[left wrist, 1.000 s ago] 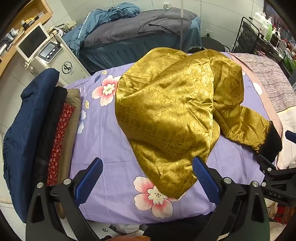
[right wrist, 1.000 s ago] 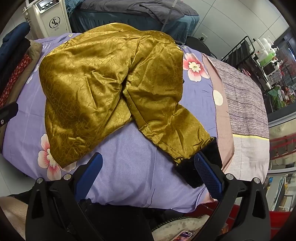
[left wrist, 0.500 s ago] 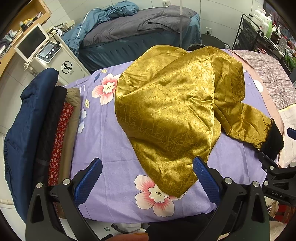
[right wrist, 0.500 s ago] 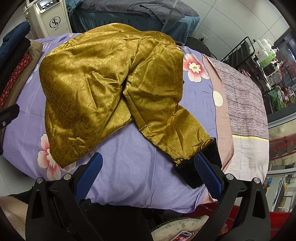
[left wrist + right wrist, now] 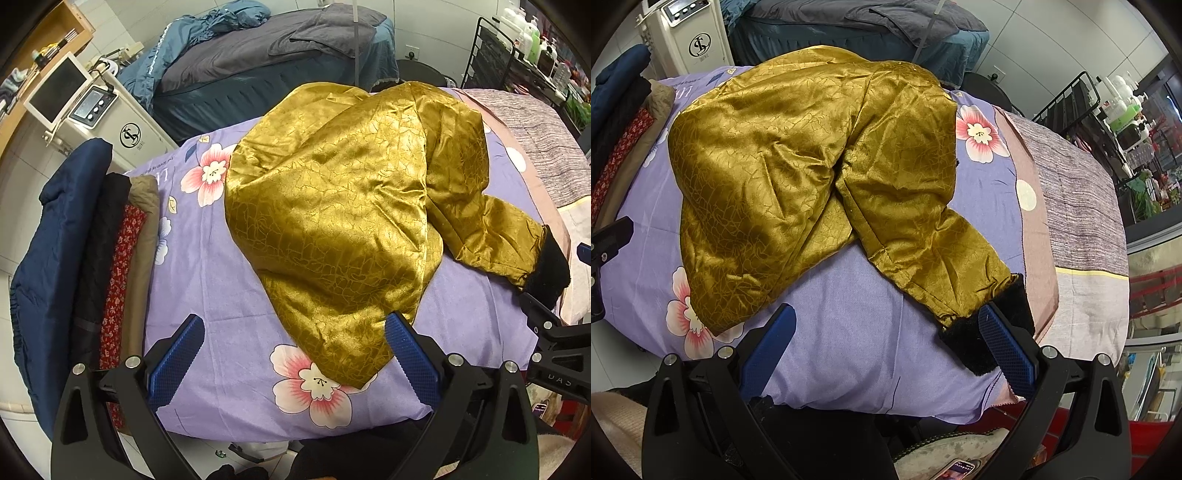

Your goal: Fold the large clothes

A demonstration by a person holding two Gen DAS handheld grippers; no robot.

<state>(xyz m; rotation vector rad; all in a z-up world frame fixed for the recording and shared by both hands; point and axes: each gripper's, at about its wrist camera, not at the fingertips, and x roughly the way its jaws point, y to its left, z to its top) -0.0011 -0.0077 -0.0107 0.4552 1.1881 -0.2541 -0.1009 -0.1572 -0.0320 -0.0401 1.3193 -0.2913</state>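
Jacket [image 5: 332,221]: crumpled glossy gold satin, black fuzzy cuff [image 5: 993,332], laid on floral sheet [image 5: 229,295].
Tongs [image 5: 295,354] [image 5: 886,347]: both released, nothing gripped.

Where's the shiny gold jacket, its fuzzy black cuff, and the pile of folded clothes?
gold jacket [image 5: 332,221], left wrist view, middle of body.
black cuff [image 5: 967,343], right wrist view, sleeve end.
folded clothes [image 5: 55,258], left wrist view, navy piece.
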